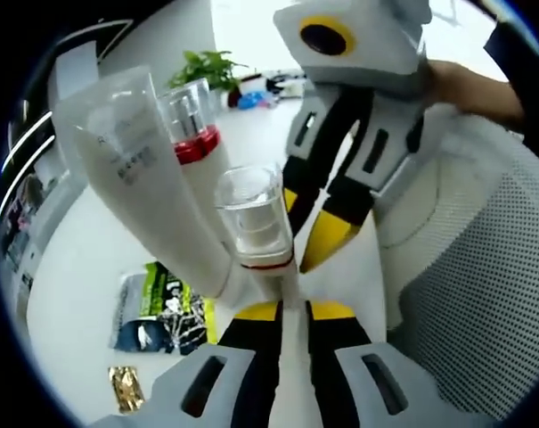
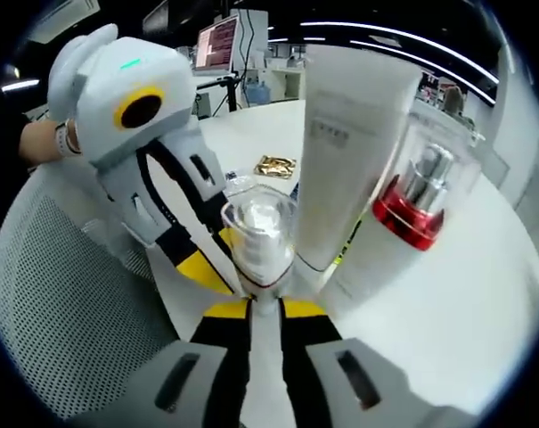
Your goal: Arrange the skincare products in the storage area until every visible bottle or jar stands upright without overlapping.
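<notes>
Looking along my left claw [image 1: 284, 303], I see the white round table [image 1: 91, 276] spread under everything, and to the right a white mesh basket [image 1: 483, 294] whose perforated wall curves beside the claws. In the right gripper view the same mesh basket [image 2: 64, 321] lies on the left and the table [image 2: 456, 294] runs off to the right.

Largest of the products is a white squeeze tube [image 1: 140, 169], standing tilted with its wide crimped end up; I see it also from my right claw [image 2: 345, 152]. Just beside it stands a clear-capped pump bottle with a red collar [image 1: 193, 129], which shows in the right gripper view [image 2: 420, 201] too.

Between both claws stands a small bottle with a clear cap [image 1: 254, 214], and each claw's yellow-tipped jaws are clenched on its narrow white body below the cap [image 2: 260, 234], my left claw from one side and my right claw [image 2: 265, 305] from the other.

Lying flat on the table are a green and black sachet [image 1: 162, 308] and a small gold foil packet [image 1: 126, 388].
</notes>
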The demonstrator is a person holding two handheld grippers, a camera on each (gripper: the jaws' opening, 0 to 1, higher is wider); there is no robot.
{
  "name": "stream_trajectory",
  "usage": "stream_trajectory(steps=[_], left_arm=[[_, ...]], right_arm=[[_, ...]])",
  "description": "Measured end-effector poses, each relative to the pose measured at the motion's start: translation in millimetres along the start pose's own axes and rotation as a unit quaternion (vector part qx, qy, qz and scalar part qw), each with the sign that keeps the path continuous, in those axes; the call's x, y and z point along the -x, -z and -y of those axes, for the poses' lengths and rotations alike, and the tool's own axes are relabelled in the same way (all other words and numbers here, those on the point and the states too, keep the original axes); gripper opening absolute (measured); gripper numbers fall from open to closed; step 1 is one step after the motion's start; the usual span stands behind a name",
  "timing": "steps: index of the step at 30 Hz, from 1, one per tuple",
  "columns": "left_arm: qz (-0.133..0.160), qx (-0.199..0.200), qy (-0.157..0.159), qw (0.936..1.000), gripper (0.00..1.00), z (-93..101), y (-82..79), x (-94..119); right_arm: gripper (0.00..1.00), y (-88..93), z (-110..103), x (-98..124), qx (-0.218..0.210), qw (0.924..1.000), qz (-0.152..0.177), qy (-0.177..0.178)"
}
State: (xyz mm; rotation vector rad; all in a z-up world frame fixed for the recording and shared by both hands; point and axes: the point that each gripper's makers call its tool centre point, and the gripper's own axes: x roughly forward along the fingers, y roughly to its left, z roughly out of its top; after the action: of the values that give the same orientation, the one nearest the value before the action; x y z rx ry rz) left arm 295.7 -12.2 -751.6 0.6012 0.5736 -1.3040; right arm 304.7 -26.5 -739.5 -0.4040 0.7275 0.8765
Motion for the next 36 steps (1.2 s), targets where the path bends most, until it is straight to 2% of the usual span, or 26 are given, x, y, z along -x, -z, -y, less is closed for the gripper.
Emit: stream_trajectory(steps=[13,36], left_arm=[[-0.014,-0.004,-0.035,0.9993,0.08,-17.7,-1.8,-4.8],[-0.004,0.016,-0.064,0.9978,0.08,-30.6,-6.4,-10.1]], right_arm=[[0.11,-0.3,9.2,-5.3,0.009,0.9998,-0.014,0.006],[0.08,4.9,19.3,-6.5,-0.008,0.9995,-0.016,0.025]])
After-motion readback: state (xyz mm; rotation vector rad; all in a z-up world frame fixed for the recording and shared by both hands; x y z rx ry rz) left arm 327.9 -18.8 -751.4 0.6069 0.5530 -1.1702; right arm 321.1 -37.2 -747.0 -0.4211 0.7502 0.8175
